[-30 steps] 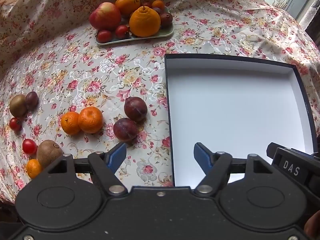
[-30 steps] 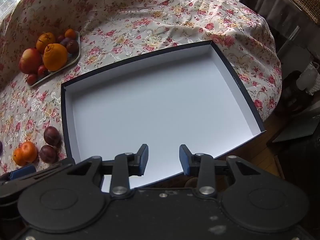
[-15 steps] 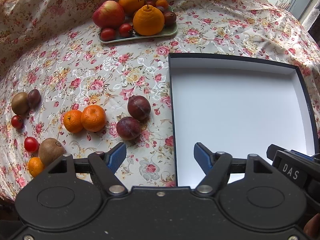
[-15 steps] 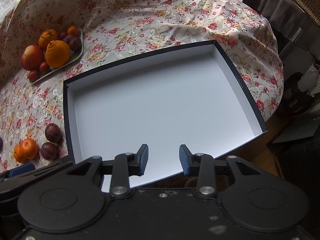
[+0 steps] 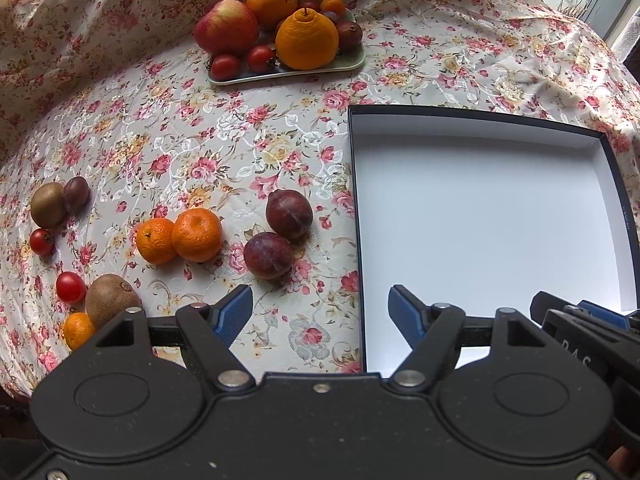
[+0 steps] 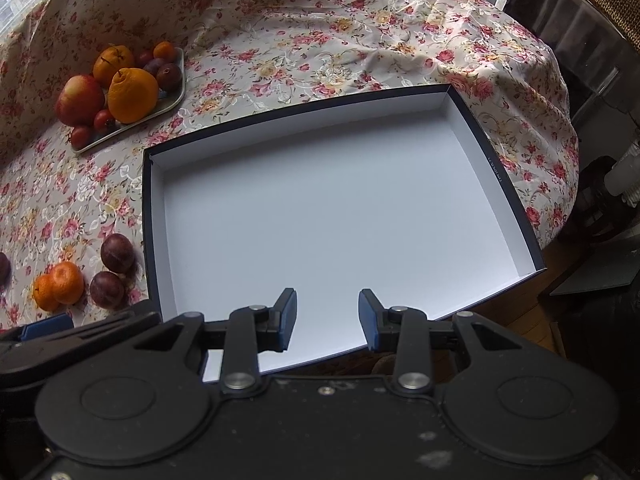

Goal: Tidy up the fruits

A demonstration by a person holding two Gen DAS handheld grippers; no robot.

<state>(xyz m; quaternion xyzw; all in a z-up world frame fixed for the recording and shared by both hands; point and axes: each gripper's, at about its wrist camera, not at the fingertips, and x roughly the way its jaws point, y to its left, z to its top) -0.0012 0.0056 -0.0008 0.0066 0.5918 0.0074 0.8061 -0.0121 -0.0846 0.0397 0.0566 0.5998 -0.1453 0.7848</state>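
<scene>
Counter: we see a floral tablecloth (image 5: pixel 224 136) covering it.
Box: the shallow white-lined box (image 6: pixel 344 216) lies bare on the cloth, right of the loose fruit.
Tray: a green tray (image 5: pixel 344 65) at the back carries an apple, oranges and tomatoes.
Loose fruit: two plums (image 5: pixel 278 232), two mandarins (image 5: pixel 180 235), kiwis and tomatoes lie left of the box.
Left gripper (image 5: pixel 320 312): we hold it wide, gripping nothing.
Right gripper (image 6: pixel 327 316): half apart over the box, holding nothing.

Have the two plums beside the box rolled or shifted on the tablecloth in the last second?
No. Both plums touch each other beside the same pink roses of the tablecloth, left of the box; only the camera view drifted.
</scene>
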